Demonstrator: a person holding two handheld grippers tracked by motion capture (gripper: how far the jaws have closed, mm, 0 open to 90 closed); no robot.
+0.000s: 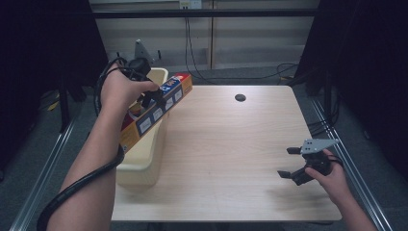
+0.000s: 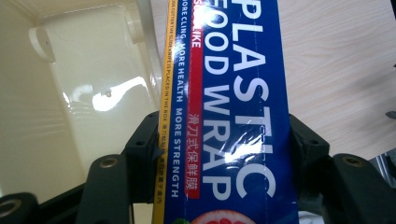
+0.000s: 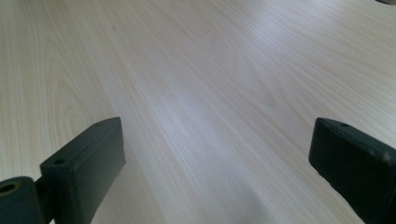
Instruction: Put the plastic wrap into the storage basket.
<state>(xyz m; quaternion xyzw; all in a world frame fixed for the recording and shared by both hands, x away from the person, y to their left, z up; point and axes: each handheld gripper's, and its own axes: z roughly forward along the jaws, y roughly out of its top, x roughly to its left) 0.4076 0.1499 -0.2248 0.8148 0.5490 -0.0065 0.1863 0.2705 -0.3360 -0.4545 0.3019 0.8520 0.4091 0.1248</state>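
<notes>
While the left gripper (image 1: 153, 98) clamps the plastic wrap box (image 1: 156, 111), right gripper (image 1: 289, 162) fingers rest apart.

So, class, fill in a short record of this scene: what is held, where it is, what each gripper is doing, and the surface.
held item: plastic wrap box, long and blue with an orange side
position: tilted over the cream bin at the table's left edge
left gripper: shut on the box across its width
right gripper: jaws open, nothing between them, just above the table's right side
surface: light wooden table
</notes>
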